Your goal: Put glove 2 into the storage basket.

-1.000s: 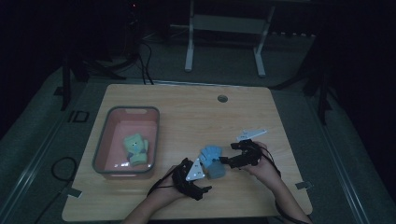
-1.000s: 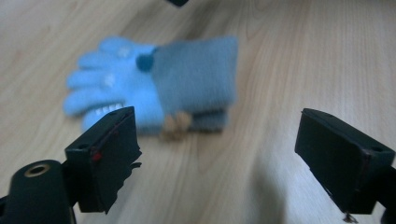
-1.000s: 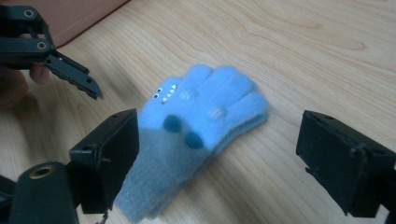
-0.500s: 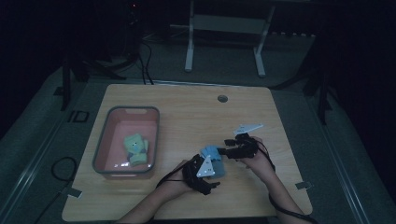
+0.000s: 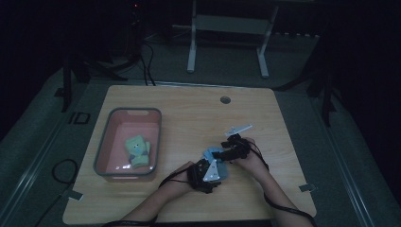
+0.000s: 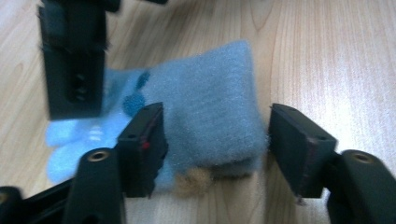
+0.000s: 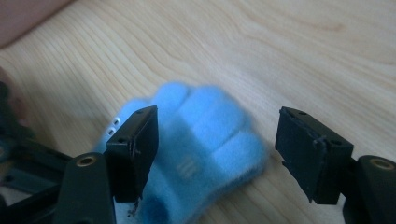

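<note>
In the high view, low in the frame just right of centre, the person's two hands meet over a blue fuzzy sock (image 5: 211, 154) lying on the wooden counter (image 5: 189, 109). The left tongs (image 5: 208, 174) sit nearest the bottom edge, with a grey three-cornered plate on top; the right tongs (image 5: 226, 153) come in from the right, just above them.

In the left gripper view the left tongs (image 6: 214, 140) straddle the folded end of the sock (image 6: 210, 112). The jaw at the left of that frame lies against the fabric, while the jaw at the right stands just clear of it with a sliver of wood showing between; these jaws have just been closing, sock between them, not yet pinched. A small tan tuft shows at the sock's lower edge, and dark blue spots mark its paler part. One jaw of the right tongs (image 6: 72, 60) hangs blurred at the upper left of that frame, over the sock's far end.

In the right gripper view the right tongs (image 7: 215, 154) stand wide over the sock's lobed end (image 7: 205, 135), the right-hand jaw well clear of it; they have just been opening a little. A small white tag on the sock is too blurred to read.

Farther left on the counter sits a pink tray with a grey rim (image 5: 106, 146), holding a green sock (image 5: 137, 150). Near the counter's far edge is a round grommet (image 5: 225, 100). Beyond it, on the dark floor, stands a white frame (image 5: 227, 28).
</note>
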The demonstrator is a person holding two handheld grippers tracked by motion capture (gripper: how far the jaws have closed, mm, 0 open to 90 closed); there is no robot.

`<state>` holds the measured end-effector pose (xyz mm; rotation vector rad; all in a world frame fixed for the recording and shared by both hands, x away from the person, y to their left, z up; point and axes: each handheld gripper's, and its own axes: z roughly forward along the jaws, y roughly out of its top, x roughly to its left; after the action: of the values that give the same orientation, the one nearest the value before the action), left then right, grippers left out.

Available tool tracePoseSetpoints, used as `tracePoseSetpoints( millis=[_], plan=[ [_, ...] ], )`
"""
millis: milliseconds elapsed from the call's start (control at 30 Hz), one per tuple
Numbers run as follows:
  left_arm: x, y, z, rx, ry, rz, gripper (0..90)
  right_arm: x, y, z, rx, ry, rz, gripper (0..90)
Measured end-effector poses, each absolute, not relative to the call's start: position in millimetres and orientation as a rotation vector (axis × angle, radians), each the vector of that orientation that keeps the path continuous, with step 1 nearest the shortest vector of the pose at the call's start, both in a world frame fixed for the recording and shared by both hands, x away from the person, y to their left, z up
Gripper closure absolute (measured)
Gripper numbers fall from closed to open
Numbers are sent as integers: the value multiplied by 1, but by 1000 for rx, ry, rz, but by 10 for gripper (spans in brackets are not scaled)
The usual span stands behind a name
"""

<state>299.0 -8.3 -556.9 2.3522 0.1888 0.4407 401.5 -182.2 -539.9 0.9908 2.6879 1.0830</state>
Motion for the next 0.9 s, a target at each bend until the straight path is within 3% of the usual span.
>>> tracePoseSetpoints(
  millis=[233, 300, 433, 467, 533, 600, 900],
  plan=[
    [301, -10, -555, 2385, 177, 431, 653, 397, -184, -548, 982, 2686, 1045, 287],
    [301, -10, -554, 2396, 168, 434, 687, 395, -183, -547, 965, 2707, 1044, 346],
    [303, -8, -553, 2395, 177, 405, 718, 395, -183, -546, 953, 2738, 1062, 435],
    [305, -7, -553, 2389, 187, 385, 727, 395, -182, -546, 930, 2766, 1069, 570],
    [306, -6, -553, 2386, 190, 374, 732, 395, -181, -546, 943, 2789, 1088, 603],
    [308, -3, -553, 2373, 200, 340, 745, 396, -179, -547, 952, 2835, 1116, 721],
    [308, -1, -546, 2388, 228, 307, 766, 397, -181, -547, 1031, 2818, 1175, 776]
  ],
)
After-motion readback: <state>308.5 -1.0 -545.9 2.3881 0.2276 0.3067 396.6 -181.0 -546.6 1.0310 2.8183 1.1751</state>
